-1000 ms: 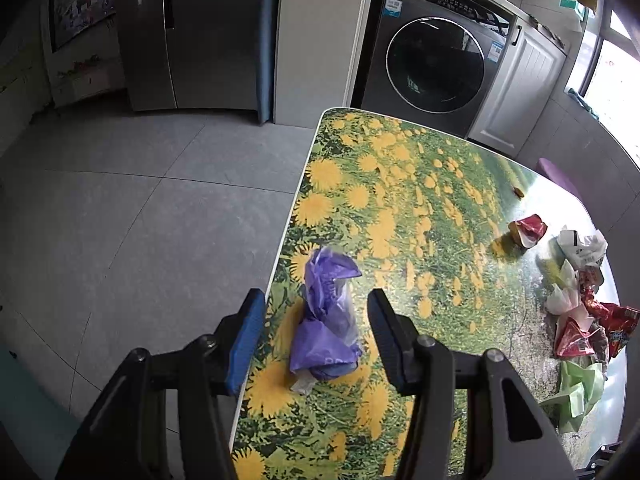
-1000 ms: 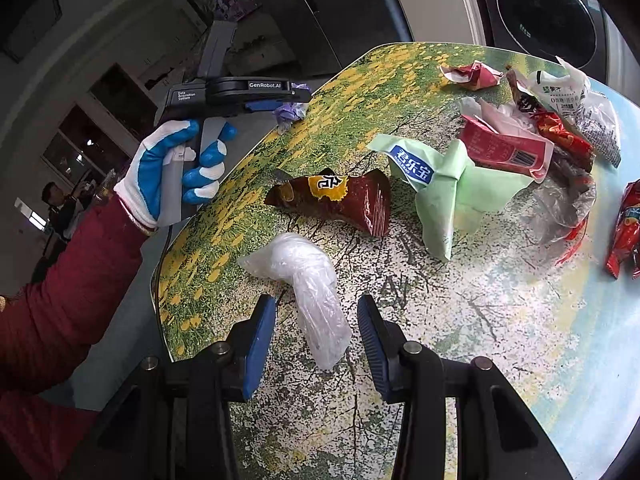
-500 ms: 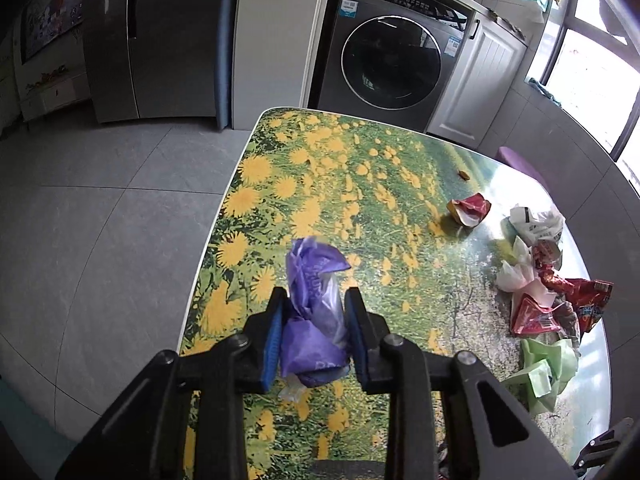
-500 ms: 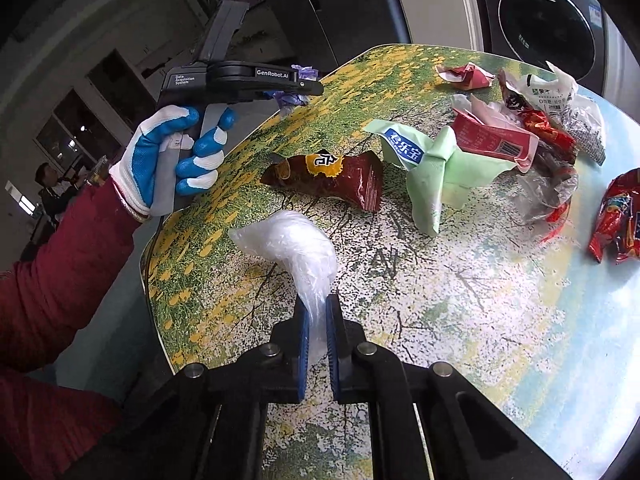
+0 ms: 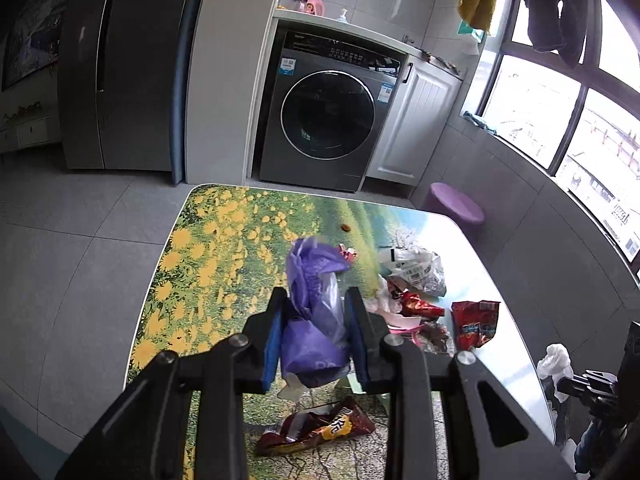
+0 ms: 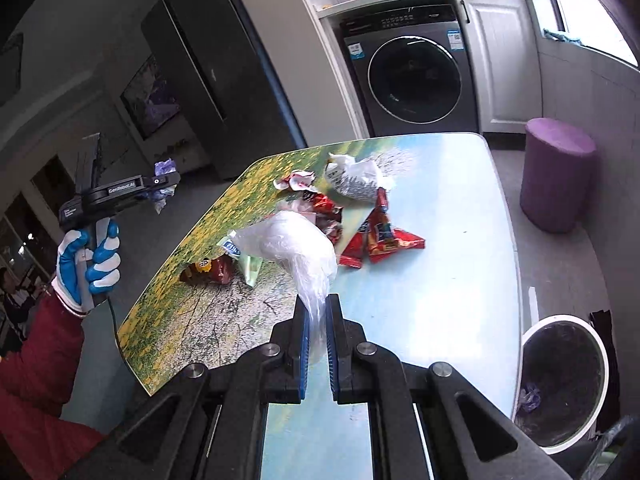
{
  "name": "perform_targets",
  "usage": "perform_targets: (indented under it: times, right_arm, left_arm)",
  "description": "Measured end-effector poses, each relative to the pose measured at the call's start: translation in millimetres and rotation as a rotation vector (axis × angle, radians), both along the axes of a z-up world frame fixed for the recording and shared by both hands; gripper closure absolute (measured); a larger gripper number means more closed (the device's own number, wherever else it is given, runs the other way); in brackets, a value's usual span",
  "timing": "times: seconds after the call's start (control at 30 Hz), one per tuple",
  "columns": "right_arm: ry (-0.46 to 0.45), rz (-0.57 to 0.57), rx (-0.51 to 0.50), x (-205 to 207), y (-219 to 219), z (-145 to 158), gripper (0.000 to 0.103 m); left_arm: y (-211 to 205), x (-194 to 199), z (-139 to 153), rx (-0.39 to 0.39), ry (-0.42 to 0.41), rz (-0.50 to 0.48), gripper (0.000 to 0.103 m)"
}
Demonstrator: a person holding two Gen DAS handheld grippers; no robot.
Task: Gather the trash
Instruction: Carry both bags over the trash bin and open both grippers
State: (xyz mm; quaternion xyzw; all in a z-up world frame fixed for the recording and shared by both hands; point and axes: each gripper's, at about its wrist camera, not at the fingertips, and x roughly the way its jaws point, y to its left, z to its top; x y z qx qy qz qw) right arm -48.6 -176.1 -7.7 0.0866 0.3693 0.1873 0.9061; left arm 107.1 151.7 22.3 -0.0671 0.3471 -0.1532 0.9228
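The left gripper (image 5: 316,300) clamped a crumpled purple plastic bag (image 5: 314,320) at frame centre; the right gripper (image 6: 316,312) pinched a clear plastic bag (image 6: 296,248). A white-rimmed round bin (image 6: 564,384) sat lower right.

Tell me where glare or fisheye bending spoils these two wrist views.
Left wrist view: the windows blow out white and sheen washes the flower-print table at its right edge; the tall dark fridge bows. Right wrist view: the grey washing machine leans, and the upper left corner is dim.
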Motion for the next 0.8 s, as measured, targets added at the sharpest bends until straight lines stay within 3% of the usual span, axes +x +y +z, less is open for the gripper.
perform_targets:
  times: [0.2,0.37,0.6,0.8]
  right_arm:
    - [-0.006,-0.224,-0.028,-22.9,-78.6,-9.8,0.095]
    - [0.031,-0.41,-0.047,-38.1,-138.3,-25.1,0.095]
    - [0.107,-0.578,-0.03,-48.4,-205.0,-59.2,0.095]
    - [0.168,-0.65,-0.026,-38.0,-241.7,-86.5,0.095]
  left_arm:
    - [-92.2,-17.2,20.3,0.002,-0.014,-0.201,0.075]
    - [-195.6,-26.6,17.7,0.028,0.012,-0.392,0.075]
    - [-335.6,-32.4,-14.0,0.083,0.108,-0.596,0.075]
    - [-423.0,-29.8,-48.8,0.123,0.201,-0.676,0.073]
